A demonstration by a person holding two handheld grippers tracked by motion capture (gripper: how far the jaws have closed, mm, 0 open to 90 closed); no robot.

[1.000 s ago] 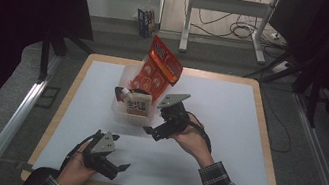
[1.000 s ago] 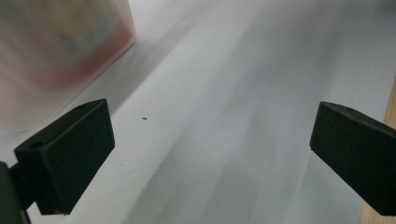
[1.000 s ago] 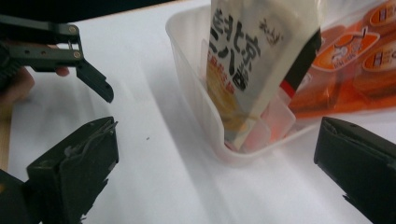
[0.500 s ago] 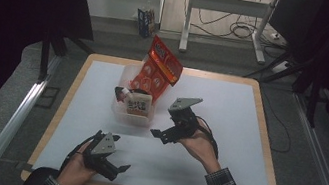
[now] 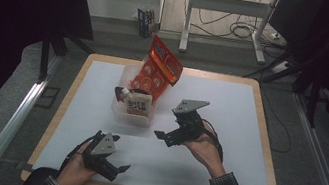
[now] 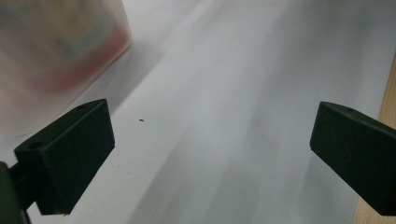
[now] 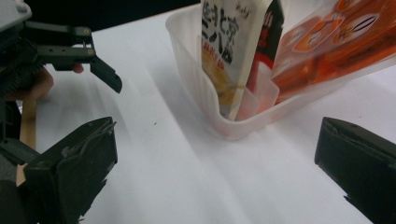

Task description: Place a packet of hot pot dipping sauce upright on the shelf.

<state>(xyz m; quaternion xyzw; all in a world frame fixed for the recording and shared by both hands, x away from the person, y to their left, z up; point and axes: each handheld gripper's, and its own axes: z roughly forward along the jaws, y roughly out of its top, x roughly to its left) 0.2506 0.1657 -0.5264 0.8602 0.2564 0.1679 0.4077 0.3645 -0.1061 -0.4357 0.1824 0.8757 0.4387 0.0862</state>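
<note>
From the high view, my right claw [image 5: 164, 135] has pulled back from the translucent white plastic tub [image 5: 121, 111] – a second ago it hovered right against the tub's near corner, and now it sits clear of it toward my side of the white-covered worktop [image 5: 230, 113], jaws spread wide and holding nothing. I read that as a release: the packs are in, and my part at the tub is done for this piece. My left claw [image 5: 121, 169] has barely moved, low at the near edge, likewise open and empty. The tub stands left of the worktop's centre. In it, the cream-coloured pouch with black lettering [image 5: 139, 104] stands on end at the near side, and the tall orange-red snack bag [image 5: 160, 69] rises behind it, its long axis running up and away from me, top leaning toward the far right.

In the left gripper view, both jaws stand far apart over bare white surface – nothing between them. A blurred pale-and-red shape at the upper left is probably the tub's wall, though I cannot tell for certain.

In the right gripper view, my jaws are again wide open, with the tub [image 7: 201, 100] ahead and well clear of them. The cream pouch [image 7: 229, 46] stands near upright against the tub's wall, long axis vertical, and the orange-red bag [image 7: 336, 39] tilts off to the right behind it. My left claw [image 7: 105, 74] shows farther off at the left.
</note>
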